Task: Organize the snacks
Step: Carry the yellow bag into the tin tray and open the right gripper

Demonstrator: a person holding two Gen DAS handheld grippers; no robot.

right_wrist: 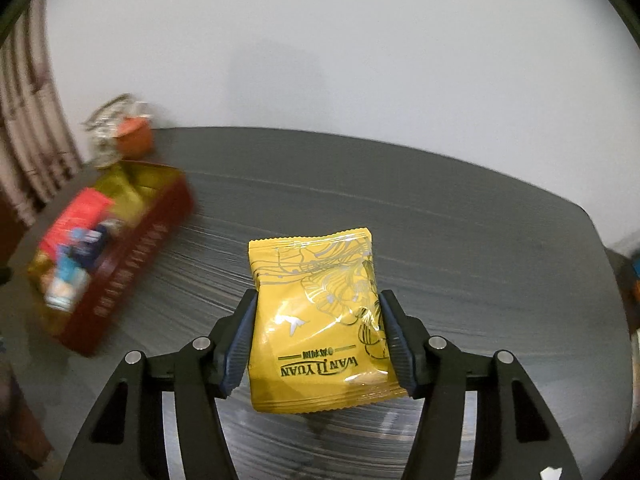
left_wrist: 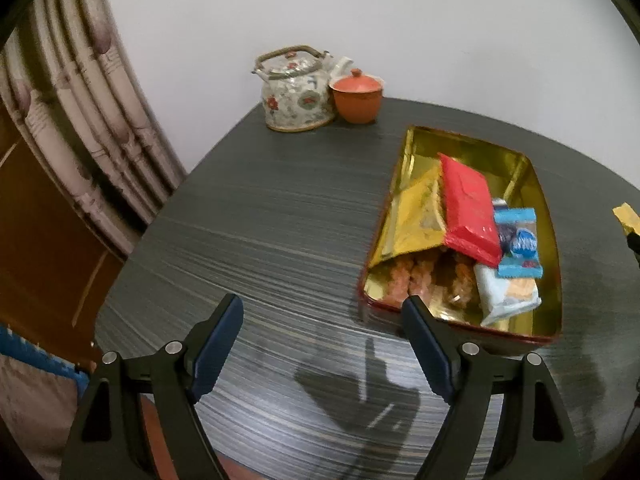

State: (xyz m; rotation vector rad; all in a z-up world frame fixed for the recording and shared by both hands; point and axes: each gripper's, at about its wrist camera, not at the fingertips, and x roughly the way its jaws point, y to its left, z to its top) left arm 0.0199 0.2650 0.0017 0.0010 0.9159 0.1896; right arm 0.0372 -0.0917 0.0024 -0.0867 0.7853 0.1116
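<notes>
Currently the yellow snack packet [right_wrist: 320, 320] sits pinched between the blue pads [right_wrist: 240, 344] of the right gripper [right_wrist: 318, 340], one pad pressing each side edge, printed face toward the camera and upside down. It hangs clear above the grey wood-grain table [right_wrist: 440, 240]; bare tabletop runs from 12 o'clock round to 3 o'clock of the packet, up to the rounded far edge at the white wall [right_wrist: 320, 40].

The red tin [right_wrist: 132, 248] lies at 10 o'clock from the packet, well apart, blurred in this view.

Left wrist view: left gripper [left_wrist: 324, 344] spread wide, nothing between its fingers, hovering over bare table. The open tin's gold-lined rim [left_wrist: 552, 240] lies at 1 o'clock, its near corner just behind the right-hand fingertip [left_wrist: 420, 320]. Open tabletop from 9 to 12 o'clock, ending at the table's left edge beside a curtain [left_wrist: 80, 120].

Count inside tin: one red packet [left_wrist: 468, 208], one gold packet [left_wrist: 416, 216], one blue-and-white packet [left_wrist: 516, 240], one pale blue packet [left_wrist: 504, 296], plus brown twisted snacks [left_wrist: 420, 284], number unclear.

Far corner at 12 o'clock: one floral teapot [left_wrist: 296, 96] touching one orange lidded cup [left_wrist: 356, 96].
</notes>
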